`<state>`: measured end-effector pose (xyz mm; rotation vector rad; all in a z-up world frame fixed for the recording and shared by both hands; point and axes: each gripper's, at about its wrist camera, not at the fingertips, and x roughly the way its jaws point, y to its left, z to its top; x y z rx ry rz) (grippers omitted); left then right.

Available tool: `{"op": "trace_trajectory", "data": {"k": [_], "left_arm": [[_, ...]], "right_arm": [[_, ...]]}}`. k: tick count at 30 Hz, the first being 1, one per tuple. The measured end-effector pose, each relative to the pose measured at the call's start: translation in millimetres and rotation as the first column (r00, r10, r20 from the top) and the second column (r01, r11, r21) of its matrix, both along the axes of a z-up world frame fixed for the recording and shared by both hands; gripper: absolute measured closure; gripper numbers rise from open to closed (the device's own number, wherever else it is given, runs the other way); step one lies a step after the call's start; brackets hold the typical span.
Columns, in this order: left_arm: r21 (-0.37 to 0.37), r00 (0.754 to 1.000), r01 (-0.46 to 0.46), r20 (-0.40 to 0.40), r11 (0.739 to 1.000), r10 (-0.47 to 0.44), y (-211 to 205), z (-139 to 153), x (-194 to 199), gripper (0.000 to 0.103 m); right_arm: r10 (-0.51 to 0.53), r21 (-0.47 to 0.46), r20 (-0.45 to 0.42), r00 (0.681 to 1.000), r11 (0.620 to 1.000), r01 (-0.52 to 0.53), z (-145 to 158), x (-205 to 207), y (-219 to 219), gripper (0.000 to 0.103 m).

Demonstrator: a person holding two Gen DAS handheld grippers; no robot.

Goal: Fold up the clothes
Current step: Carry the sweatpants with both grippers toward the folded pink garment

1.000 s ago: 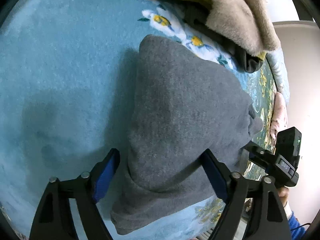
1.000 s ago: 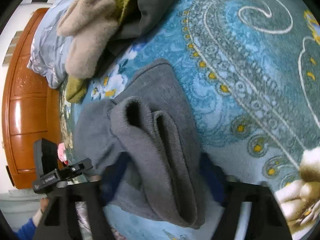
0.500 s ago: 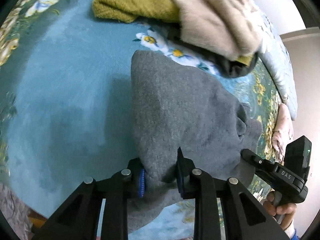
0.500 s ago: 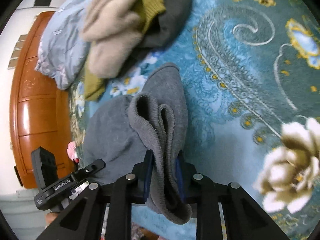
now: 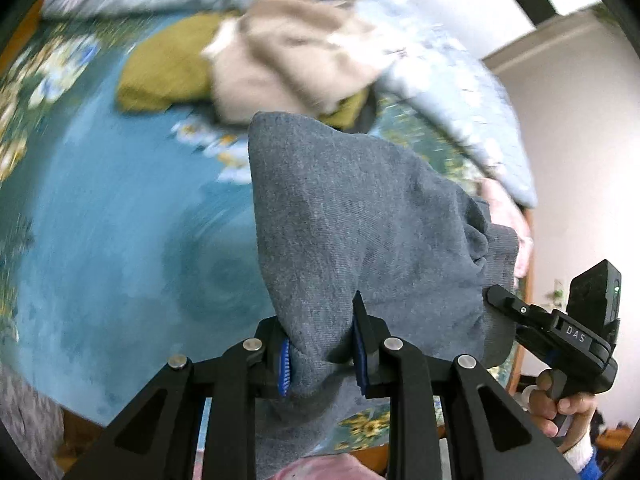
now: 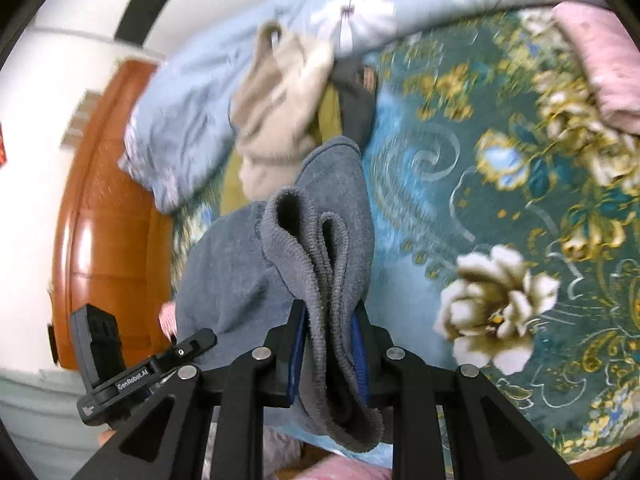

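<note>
Nearest to me, my left gripper (image 5: 322, 354) was clenched on a bunched corner of the dark grey knitted garment (image 5: 360, 216), and my right gripper (image 6: 329, 354) was clamped the same way on its thick ribbed hem (image 6: 316, 264), several layers pinched together between the blue pads. The garment ran straight away from both claws, its long axis pointing toward the far side of the bed, with the near end lifted in my grip and the far end, as far as I could judge, draped down toward the blue floral bedspread (image 5: 100, 208). In the left wrist view my right gripper sat close by on the right, so the two held points were near each other. To the left of the garment the bedspread lay bare, and to its right in the right wrist view there was open patterned cover too, which I judged gave room to lay the fold down. Farther off, just beyond the garment's far end, sat a heap of a beige fleecy garment (image 5: 288, 60) over an olive-yellow knit (image 5: 168, 76), and behind them a pale blue quilt (image 6: 192, 120); I judged a long forward swing would run into that heap.
</note>
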<state>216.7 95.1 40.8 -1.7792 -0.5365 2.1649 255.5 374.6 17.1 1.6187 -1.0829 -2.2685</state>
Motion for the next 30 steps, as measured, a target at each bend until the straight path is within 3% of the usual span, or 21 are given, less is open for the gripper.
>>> {"op": "trace_trajectory", "data": {"k": [6,14,19,24,30], "left_arm": [[0.045,0.978,0.138,-0.164,0.989,-0.128,27.4,63.4,2.2,0.078],[0.062,0.920,0.278,-0.305,0.959,-0.247,57.1,126.2,14.1,0.078],[0.054,0.875,0.375,-0.350,0.926,-0.334,91.4,151.5,21.6,0.078],[0.009,0.828,0.455,-0.372,0.891,-0.419,139.5,166.2,27.7,0.078],[-0.011,0.804,0.496,-0.371,0.868,-0.464,219.1,156.6,25.3,0.078]], "right_arm": [[-0.127,0.051,-0.133,0.983,0.989,0.135,74.4,32.7,21.5,0.080],[-0.207,0.108,-0.283,0.936,0.963,0.246,154.0,77.8,37.0,0.080],[-0.283,0.102,-0.320,0.904,0.938,0.330,173.7,111.2,56.7,0.080],[-0.341,0.081,-0.336,0.878,0.918,0.388,175.0,136.0,92.1,0.080],[-0.393,0.053,-0.340,0.854,0.899,0.435,165.2,150.9,166.5,0.080]]}}
